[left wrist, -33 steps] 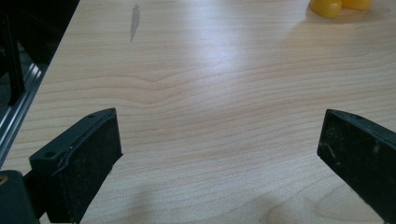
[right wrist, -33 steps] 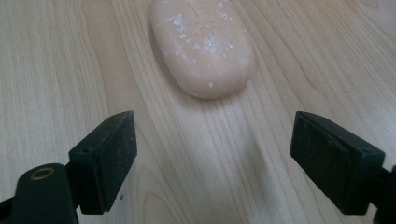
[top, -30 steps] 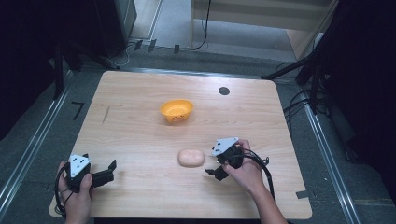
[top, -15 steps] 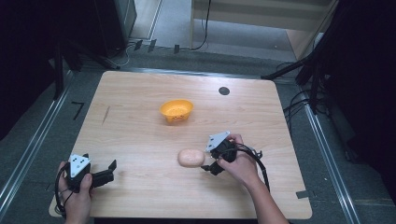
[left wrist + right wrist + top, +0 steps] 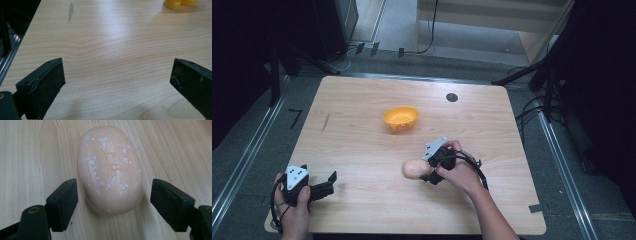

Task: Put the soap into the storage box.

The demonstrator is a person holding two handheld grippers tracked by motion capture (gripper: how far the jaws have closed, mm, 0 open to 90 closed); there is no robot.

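A pale peach oval bar of soap (image 5: 413, 169) (image 5: 110, 168) lies flat on the wooden table (image 5: 362, 145), right of centre near the front. My right gripper (image 5: 426, 170) (image 5: 113, 206) is open, its jaws standing on either side of the soap's near end with a gap on each side. An orange bowl (image 5: 401, 119) (image 5: 180, 3) stands behind it near the table's middle. At the front left corner my left gripper (image 5: 328, 184) (image 5: 117, 82) rests open over bare wood, nothing between its jaws.
A small black disc (image 5: 452, 97) sits at the table's far right. A dark streak (image 5: 325, 123) (image 5: 70, 11) marks the wood at the left. Metal rails (image 5: 242, 165) run along both sides; cables and dark equipment (image 5: 557, 75) stand beyond the right edge.
My right gripper has slid left toward the soap until its jaws straddle it. The left gripper, soap and bowl have not moved.
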